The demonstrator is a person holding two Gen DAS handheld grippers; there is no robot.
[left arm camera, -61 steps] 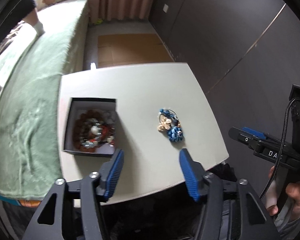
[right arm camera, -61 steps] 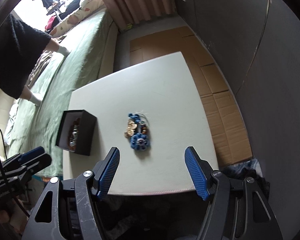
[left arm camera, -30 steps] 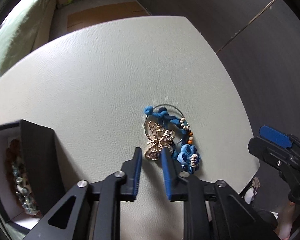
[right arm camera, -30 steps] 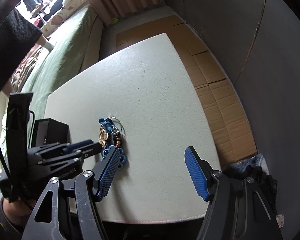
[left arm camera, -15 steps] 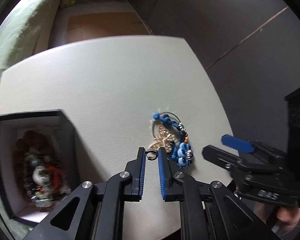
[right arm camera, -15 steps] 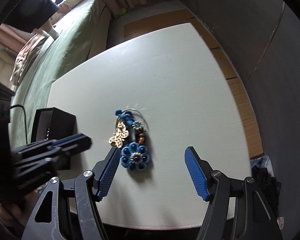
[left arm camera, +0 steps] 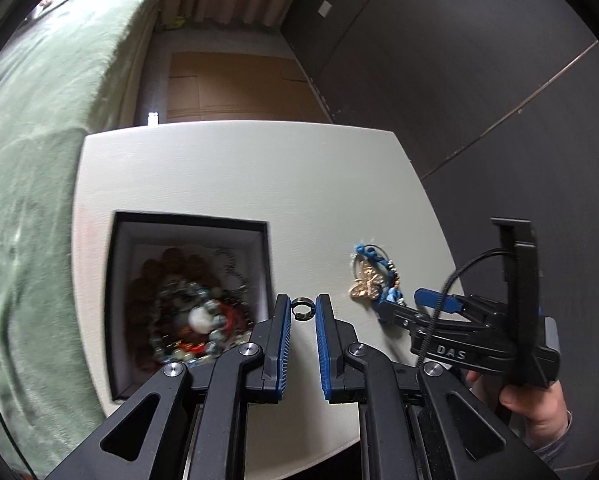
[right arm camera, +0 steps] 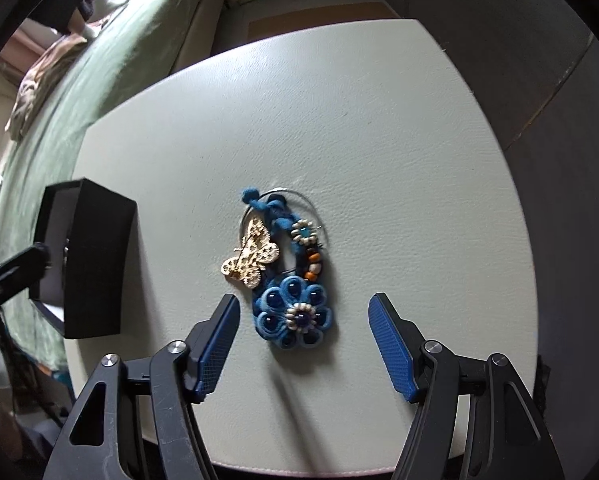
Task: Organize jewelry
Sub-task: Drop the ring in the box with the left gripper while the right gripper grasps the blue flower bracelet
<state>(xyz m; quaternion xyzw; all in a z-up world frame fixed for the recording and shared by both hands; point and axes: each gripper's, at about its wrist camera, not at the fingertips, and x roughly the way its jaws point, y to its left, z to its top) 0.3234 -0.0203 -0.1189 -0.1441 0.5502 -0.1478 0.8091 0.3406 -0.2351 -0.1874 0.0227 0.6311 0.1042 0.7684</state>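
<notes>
My left gripper [left arm camera: 302, 309] is shut on a small dark ring [left arm camera: 302, 307] and holds it above the table, just right of the black jewelry box [left arm camera: 117, 280], which holds several bead bracelets. My right gripper [right arm camera: 304, 312] is open, low over the table, its fingers either side of a blue fabric flower piece [right arm camera: 293, 316]. A gold butterfly brooch [right arm camera: 250, 254] lies against it, with blue cord and a thin hoop behind. The same pile [left arm camera: 369, 280] and the right gripper [left arm camera: 435, 304] show in the left wrist view. The box [right arm camera: 95, 260] stands left in the right wrist view.
The white table [right arm camera: 379, 140] has its front edge close below both grippers. A green-covered bed [left arm camera: 39, 140] runs along the left side. Dark walls stand to the right, and cardboard [left arm camera: 235, 88] lies on the floor beyond the table.
My left gripper closed on the ring beside the pile, lifted it and carried it left toward the box. My right gripper came down and forward around the blue flower piece.
</notes>
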